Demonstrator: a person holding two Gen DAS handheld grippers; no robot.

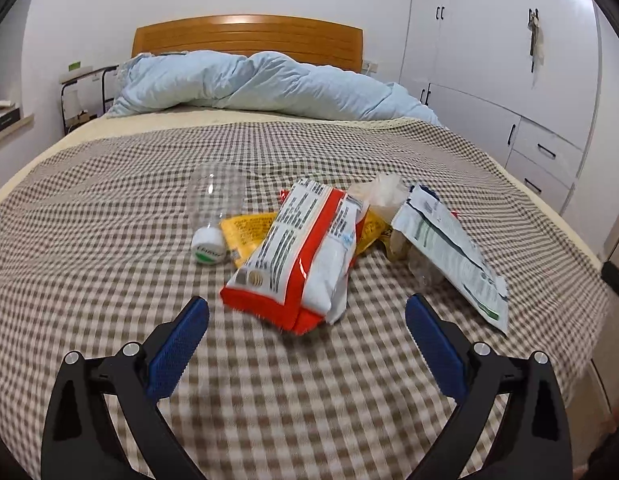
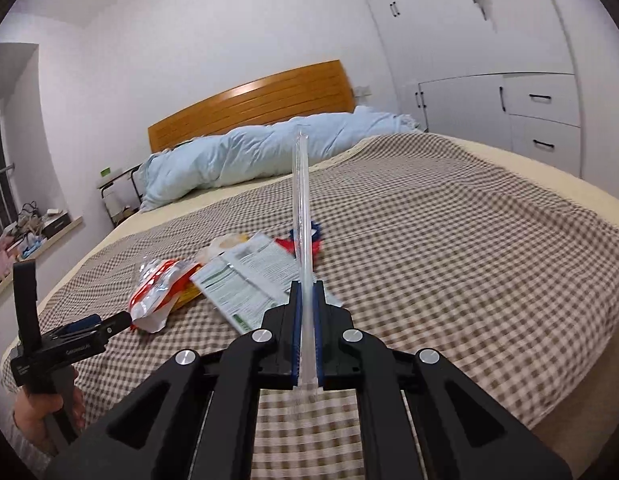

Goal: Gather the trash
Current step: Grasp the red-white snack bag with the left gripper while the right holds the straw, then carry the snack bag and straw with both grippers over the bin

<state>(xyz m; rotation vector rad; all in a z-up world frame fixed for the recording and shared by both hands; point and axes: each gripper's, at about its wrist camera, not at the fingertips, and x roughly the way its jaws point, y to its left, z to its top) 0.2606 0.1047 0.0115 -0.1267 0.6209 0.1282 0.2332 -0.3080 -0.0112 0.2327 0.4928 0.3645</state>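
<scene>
Pinching a clear plastic strip [image 2: 301,216] edge-on, the right gripper [image 2: 307,284] is pointing it up over the checked bedspread [image 2: 449,240]. The left gripper [image 1: 307,310] is hovering spread wide (nothing between its pads) just short of the red-and-white wrapper [image 1: 297,256], beside a clear bottle [image 1: 213,208] and other packets.

On the checked bedspread [image 1: 109,220]: one clear plastic bottle [image 1: 213,208] at 10 o'clock, about five crinkly snack wrappers, biggest being the red-and-white packet [image 1: 305,256] dead centre, and one clear plastic strip [image 2: 302,208].
</scene>
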